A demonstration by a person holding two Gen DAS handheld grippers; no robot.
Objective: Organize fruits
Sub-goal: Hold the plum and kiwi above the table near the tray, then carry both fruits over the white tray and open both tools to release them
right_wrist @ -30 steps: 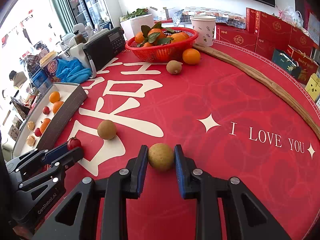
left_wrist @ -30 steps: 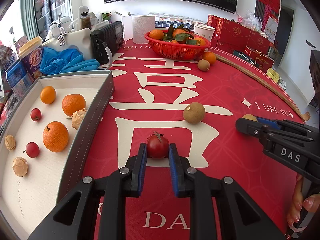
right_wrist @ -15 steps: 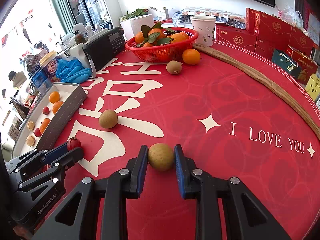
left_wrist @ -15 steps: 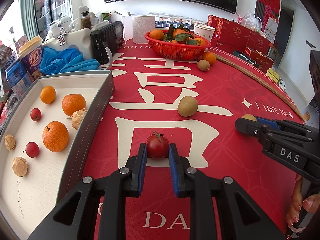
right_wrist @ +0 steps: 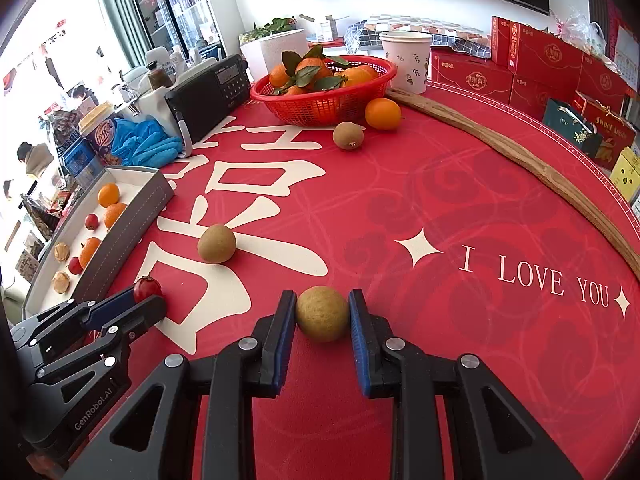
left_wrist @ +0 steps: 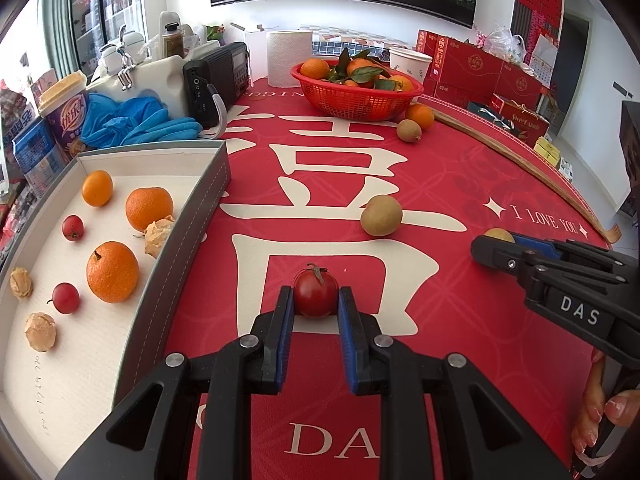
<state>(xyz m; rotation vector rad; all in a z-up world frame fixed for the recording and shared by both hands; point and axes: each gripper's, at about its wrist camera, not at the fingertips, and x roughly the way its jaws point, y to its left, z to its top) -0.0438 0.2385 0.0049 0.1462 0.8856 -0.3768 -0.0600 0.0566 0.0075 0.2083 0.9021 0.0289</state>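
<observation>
My left gripper [left_wrist: 315, 300] is shut on a small red tomato [left_wrist: 315, 294] low over the red tablecloth. My right gripper [right_wrist: 322, 312] is shut on a round yellow-brown fruit [right_wrist: 322, 313] to its right. A loose brown kiwi-like fruit [left_wrist: 381, 215] lies on the cloth between and beyond them; it also shows in the right wrist view [right_wrist: 216, 243]. A grey tray [left_wrist: 188, 240] at the left holds oranges, small red fruits and several pale husked fruits. The left gripper also shows in the right wrist view [right_wrist: 140, 300], the right gripper in the left wrist view [left_wrist: 496, 246].
A red basket [left_wrist: 356, 98] of oranges stands at the back, with an orange [left_wrist: 419, 116] and a brown fruit [left_wrist: 409, 131] beside it. A black radio [left_wrist: 216, 80], blue gloves [left_wrist: 136, 124], a paper roll and cups line the back left. A long wooden stick [right_wrist: 520, 164] lies at the right.
The loose brown fruit has rolled away from the grippers, toward the back. Both grippers have stayed put, shut on their fruits.
</observation>
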